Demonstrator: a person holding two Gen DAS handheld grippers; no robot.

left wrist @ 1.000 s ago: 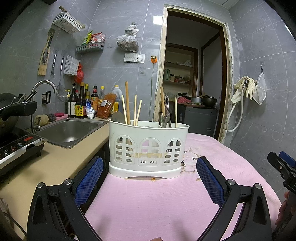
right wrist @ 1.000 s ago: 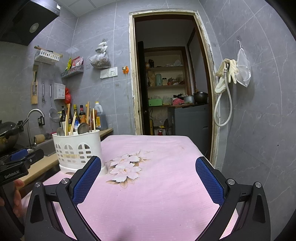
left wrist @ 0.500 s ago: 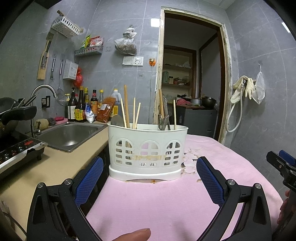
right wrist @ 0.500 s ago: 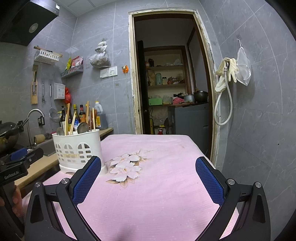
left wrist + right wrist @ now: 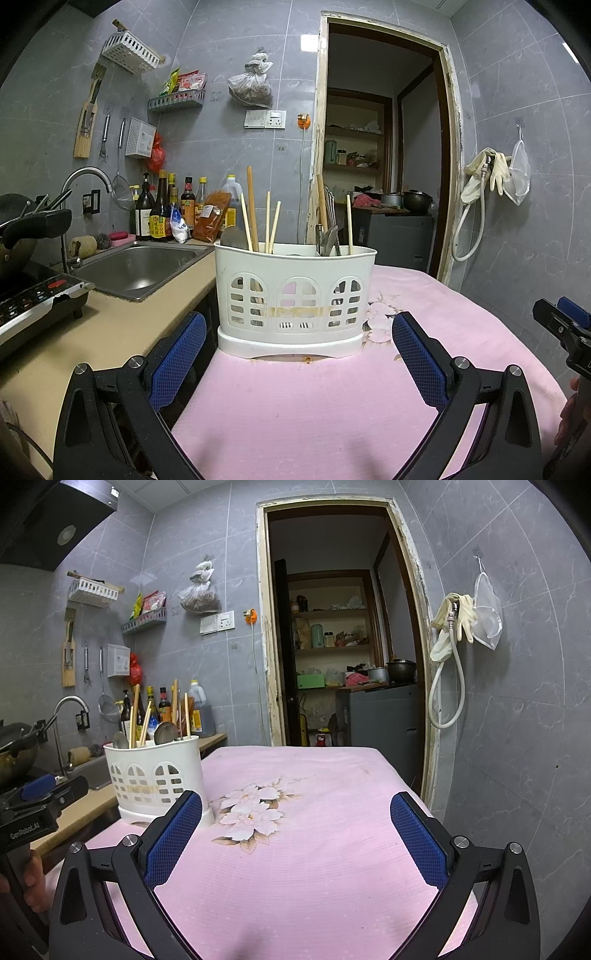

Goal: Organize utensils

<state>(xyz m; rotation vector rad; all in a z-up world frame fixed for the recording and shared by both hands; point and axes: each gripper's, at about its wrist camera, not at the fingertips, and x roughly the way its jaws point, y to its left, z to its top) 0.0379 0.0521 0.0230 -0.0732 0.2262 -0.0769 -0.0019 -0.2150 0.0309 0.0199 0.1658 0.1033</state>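
Note:
A white plastic utensil holder (image 5: 295, 299) stands on the pink tablecloth (image 5: 314, 398). It holds wooden chopsticks (image 5: 253, 208), a spoon (image 5: 233, 238) and metal cutlery (image 5: 328, 236). My left gripper (image 5: 297, 358) is open and empty, just in front of the holder. The holder also shows at the left in the right wrist view (image 5: 155, 771). My right gripper (image 5: 295, 834) is open and empty over the cloth, to the right of the holder.
A beige counter (image 5: 92, 332) with a steel sink (image 5: 136, 264), a stove (image 5: 33, 299) and sauce bottles (image 5: 162, 214) lies left of the table. A doorway (image 5: 343, 657) opens behind. The cloth has a flower print (image 5: 251, 812).
The left wrist view has shifted slightly; the holder sits a little higher and nearer. A fingertip seen at the bottom edge half a second ago is gone. The right gripper has barely moved.

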